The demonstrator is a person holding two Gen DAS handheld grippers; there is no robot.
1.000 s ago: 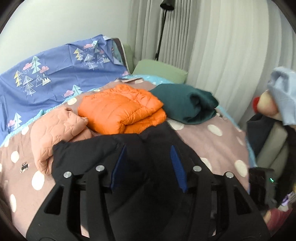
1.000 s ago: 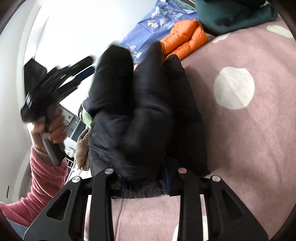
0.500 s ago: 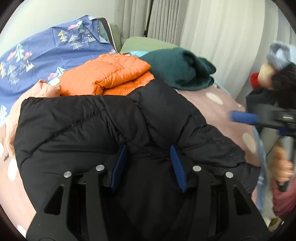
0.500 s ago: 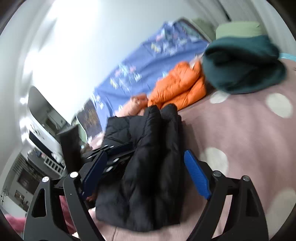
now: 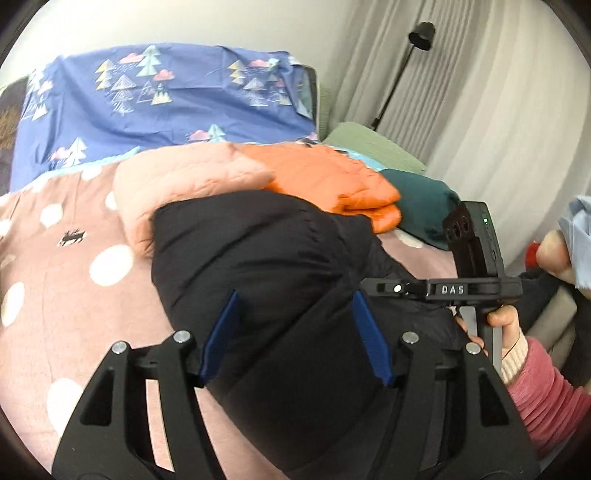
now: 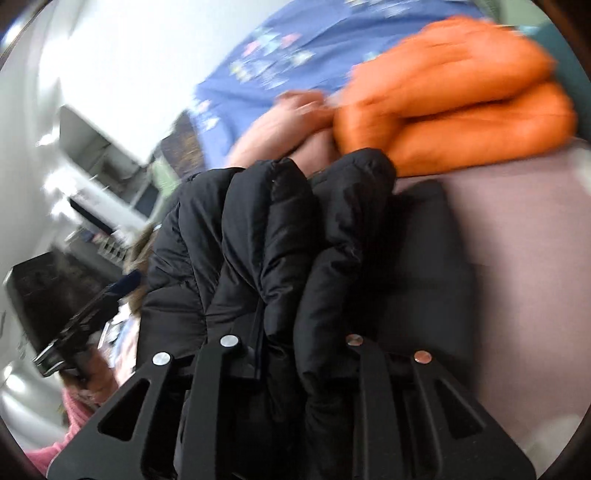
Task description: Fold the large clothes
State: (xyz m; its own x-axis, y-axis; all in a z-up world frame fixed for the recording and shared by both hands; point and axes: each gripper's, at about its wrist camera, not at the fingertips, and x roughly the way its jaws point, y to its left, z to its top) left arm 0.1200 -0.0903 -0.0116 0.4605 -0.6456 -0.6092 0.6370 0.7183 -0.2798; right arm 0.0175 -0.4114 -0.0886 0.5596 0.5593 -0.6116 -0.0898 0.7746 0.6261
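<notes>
A black puffer jacket (image 5: pixel 258 266) lies folded in thick layers on the dotted pink bed sheet (image 5: pixel 55 295). My left gripper (image 5: pixel 295 339) hovers over its near end. Its jaws are opening, the blue pads (image 5: pixel 221 336) stand apart, and the jacket bulges up between them. In the right wrist view the jacket's (image 6: pixel 266 229) folds bunch up between the fingers of my right gripper (image 6: pixel 291 332). Its jaws are closing on those folds and the pads are hidden. From the left wrist view, the right gripper (image 5: pixel 369 286) reaches the jacket's right edge, held by a hand (image 5: pixel 506 321) in a pink sleeve.
Behind the black jacket lie a folded pink quilted jacket (image 5: pixel 184 181), a folded orange puffer (image 5: pixel 325 181) and a dark teal garment (image 5: pixel 421 206). A blue tree-print cloth (image 5: pixel 166 96) covers the headboard. Curtains (image 5: pixel 498 110) and a floor lamp (image 5: pixel 421 33) stand at the right.
The left gripper's jaws have widened and it has shifted over the jacket. The right gripper let go and opened wide half a second ago; now its fingers are buried in the jacket's folds again.
</notes>
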